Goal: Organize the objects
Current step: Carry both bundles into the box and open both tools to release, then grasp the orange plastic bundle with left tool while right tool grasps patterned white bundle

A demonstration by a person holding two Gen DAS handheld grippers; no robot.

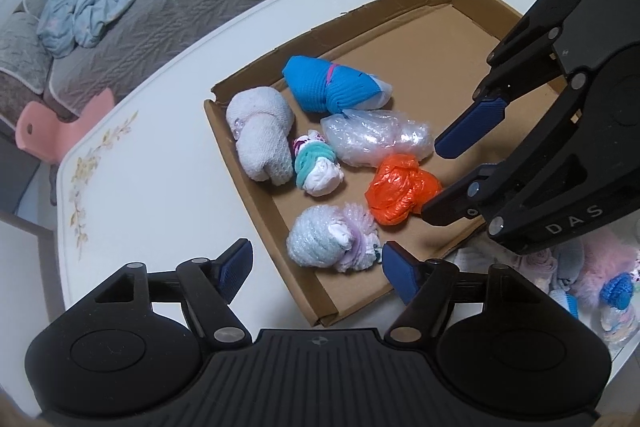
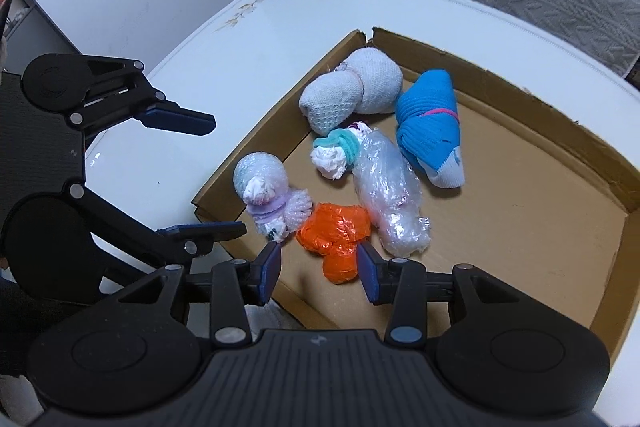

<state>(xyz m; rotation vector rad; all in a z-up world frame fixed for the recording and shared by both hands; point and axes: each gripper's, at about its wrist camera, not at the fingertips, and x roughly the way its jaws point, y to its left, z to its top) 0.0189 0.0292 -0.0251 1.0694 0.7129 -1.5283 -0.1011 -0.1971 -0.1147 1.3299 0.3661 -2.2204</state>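
Cardboard tray (image 1: 256, 163) near edge hidden | left gripper (image 1: 316, 271) released | right gripper (image 2: 318, 273) released above orange bundle (image 2: 334, 235)

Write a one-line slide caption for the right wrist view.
Right gripper open above an orange bag bundle in a cardboard tray of rolled bundles, left gripper open nearby.

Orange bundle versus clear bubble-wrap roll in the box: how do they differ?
The orange bundle is opaque crinkled plastic; the bubble-wrap roll is clear. The orange bundle is short and lumpy, the roll longer and tube-like. The orange bundle lies at the box's near edge between the right tool's open fingers; the roll lies further in. Both are plastic, touching, on the box floor.
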